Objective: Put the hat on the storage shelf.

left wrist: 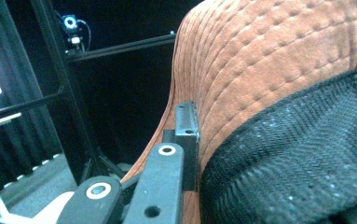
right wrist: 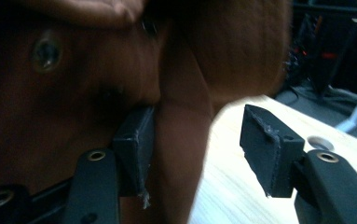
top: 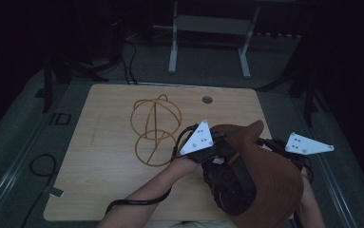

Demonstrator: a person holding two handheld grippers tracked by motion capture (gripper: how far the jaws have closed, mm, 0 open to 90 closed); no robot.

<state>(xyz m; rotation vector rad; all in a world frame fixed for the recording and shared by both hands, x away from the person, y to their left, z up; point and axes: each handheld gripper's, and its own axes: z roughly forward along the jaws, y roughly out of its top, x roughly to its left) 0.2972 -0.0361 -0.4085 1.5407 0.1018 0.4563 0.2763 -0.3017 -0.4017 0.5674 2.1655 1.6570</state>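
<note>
**Hat held up off the table by the left gripper**

A brown hat [top: 265, 175] with a black lining hangs above the table's [top: 103, 156] near right corner, lifted clear of the wood. The left gripper [top: 217, 142] is clamped on the hat's brim: in the left gripper view the stitched brim [left wrist: 269, 70] runs between the black jaws, pinched at its edge, with the lining just to the right. That grip probably keeps the hat open and raised so it can be turned or carried.

The right gripper [right wrist: 197, 140] sits at the hat's right side, near the table's right edge. Its jaws stand apart; one pad touches or nearly touches the brown fabric, the other is over bare wood, so it holds nothing. It looks placed to take a second hold or to steady the crown.

A wire stand [top: 155, 130], two hoops joined, rests near the table's middle, toward the far edge, well left of the hat. It may be where the hat is meant to go.
</note>
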